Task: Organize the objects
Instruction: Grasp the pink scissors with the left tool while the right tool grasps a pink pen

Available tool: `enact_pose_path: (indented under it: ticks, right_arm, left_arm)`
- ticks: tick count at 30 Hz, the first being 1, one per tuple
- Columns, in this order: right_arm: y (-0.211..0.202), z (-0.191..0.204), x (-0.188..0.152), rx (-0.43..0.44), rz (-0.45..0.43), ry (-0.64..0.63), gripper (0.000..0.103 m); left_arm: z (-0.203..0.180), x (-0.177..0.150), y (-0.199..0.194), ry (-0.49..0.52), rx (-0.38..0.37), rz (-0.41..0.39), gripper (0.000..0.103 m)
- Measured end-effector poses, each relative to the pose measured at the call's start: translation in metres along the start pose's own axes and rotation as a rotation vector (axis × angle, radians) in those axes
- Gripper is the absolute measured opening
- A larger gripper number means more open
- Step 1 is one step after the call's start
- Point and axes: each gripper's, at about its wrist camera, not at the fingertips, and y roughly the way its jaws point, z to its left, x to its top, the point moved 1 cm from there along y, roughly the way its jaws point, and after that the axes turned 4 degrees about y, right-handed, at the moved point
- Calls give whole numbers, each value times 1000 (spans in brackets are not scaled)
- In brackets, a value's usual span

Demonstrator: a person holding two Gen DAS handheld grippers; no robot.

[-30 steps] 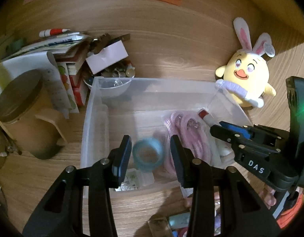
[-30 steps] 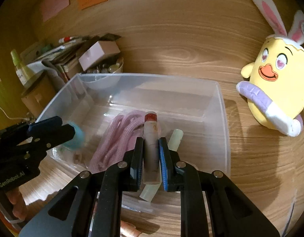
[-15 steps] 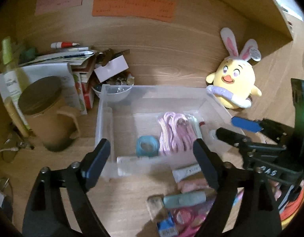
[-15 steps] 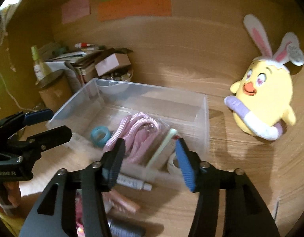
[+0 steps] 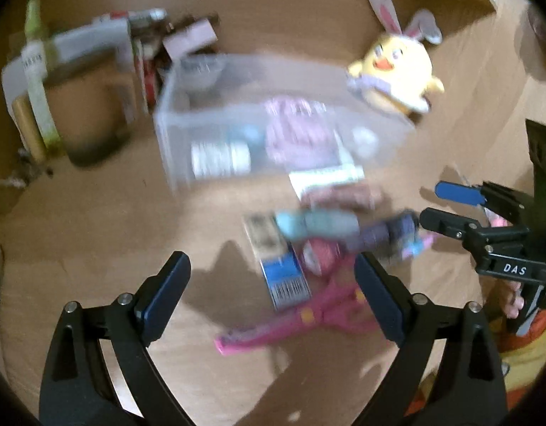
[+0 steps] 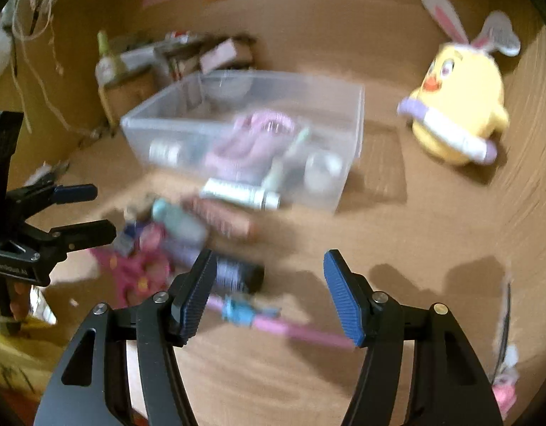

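While blurred, pink scissors lie tips leftward.

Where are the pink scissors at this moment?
The pink scissors lie on the wooden desk in front of the clear bin, between the open left gripper's fingers in the left wrist view, beside a blue box.

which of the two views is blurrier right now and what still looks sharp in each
Left wrist view: heaviest motion smear, with the clear bin and the pile of small items streaked, while the left tongs stay crisp. Right wrist view: also smeared but milder, the yellow plush chick is fairly readable, and the right tongs are sharp.
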Motion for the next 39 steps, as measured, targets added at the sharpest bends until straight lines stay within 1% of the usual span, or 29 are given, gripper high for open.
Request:
enact_pose_path:
  ticks: [3,5,6,9,11,13,14,15,17,18,20,21,22,23,25,29,32,33,34,37,39]
  right_arm:
    - [8,3,-16,20,47,-23,59]
    - [14,6,-20,22,65,-42,59]
    - [16,8,-21,24,71,-48,59]
    - [22,13,-23,26,91,-69,59]
    - [21,17,-25,-1,85,-92,59]
    - [19,19,-28,-1,84,-91,59]
    - [17,19,-30,2,83,-90,55]
    - [15,20,-32,1,80,-90,52]
    - [9,22,-36,1,81,-90,40]
    - [7,23,-38,-2,82,-91,37]
    - [1,25,-44,8,86,-89,27]
    - [-1,26,-46,21,91,-85,26]
    - [-4,26,-49,37,96,-80,25]
    - [-5,27,-50,38,95,-79,25]
    - [-6,29,-52,32,93,-83,25]
    - [-4,33,-51,25,79,-88,25]
    - [-3,35,-51,19,64,-87,25]
    - [-4,36,-52,18,60,-86,24]
    - [-5,37,-53,21,55,-85,20]
    - [-9,39,-57,39,40,-71,15]
    - [-12,40,-57,57,30,-58,15]
  left_arm:
    - [-5,-14,12,17,-11,59,94]
    - [-10,-19,13,39,4,52,94]
    - [-11,-19,13,46,-4,62,94]
    - [-14,-22,9,51,-32,56,94]
    - [-18,-27,6,61,-39,52,92]
    - [-20,-31,3,75,-33,45,86]
    - [-22,-34,0,82,-32,43,83]
    - [-23,-37,-2,88,-29,39,78]
    - [-24,-39,-4,95,-24,43,72]
    - [-24,-40,-6,92,-27,44,67]
    - [-26,-42,-9,92,-47,51,58]
    - [-28,-43,-11,96,-69,56,52]
    - [-30,-44,-12,102,-87,62,48]
    - [-32,-45,-13,111,-97,66,47]
    - [-35,-45,-12,129,-85,64,47]
    - [-38,-42,-7,164,-51,42,47]
    - [-41,-43,-4,203,8,13,45]
    - [-41,-45,-5,203,13,6,43]
    - [-41,-46,-5,198,16,-2,37]
    - [-44,-49,-9,188,7,-12,23]
    - [-45,-51,-12,174,-3,-11,20]
